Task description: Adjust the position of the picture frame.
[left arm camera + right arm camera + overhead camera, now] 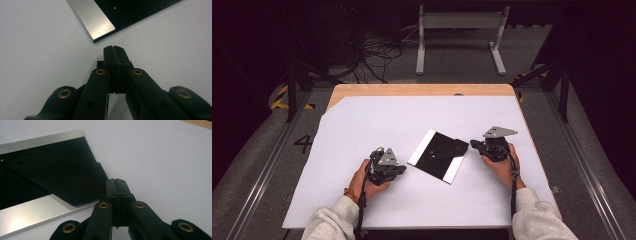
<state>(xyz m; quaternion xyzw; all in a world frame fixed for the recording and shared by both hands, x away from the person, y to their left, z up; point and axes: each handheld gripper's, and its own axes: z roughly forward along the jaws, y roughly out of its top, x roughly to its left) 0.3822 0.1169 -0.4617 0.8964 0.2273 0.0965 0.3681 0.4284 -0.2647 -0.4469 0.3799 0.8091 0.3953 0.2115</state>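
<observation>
white sheeting (362, 130) covers a wooden table (422, 90) on a dark workshop floor strewn with cables, where a person in pale sleeves holds a two-jaw tool in each hand.

the left gripper (115, 50) has its jaws pressed together on nothing, tips just above the sheet; the right gripper (116, 182) is likewise closed and empty. seen from above, the left gripper (387, 167) sits at about 8 o'clock of the work and the right gripper (492, 145) at about 3 o'clock.

between them lies a flat black plate (438, 155), turned like a diamond, with a bright metal strip (421, 148) along its 10 o'clock edge and another along the opposite edge. in the left gripper view the black plate (140, 10) has its nearest corner just beyond the tips at 12 o'clock, not touching. a smaller dark piece (62, 180) with small holes lies on top of the plate, its rounded corner overhanging the near strip just beside the right tips, toward 10 o'clock; whether it touches them cannot be told.

both pieces look thin, rigid and smooth, probably light but slippery, and lying flush they offer little to pinch. the overhanging corner of the upper piece, or a plate corner eased off the sheet, looks the likeliest hold. the jaws would have to open first.
</observation>
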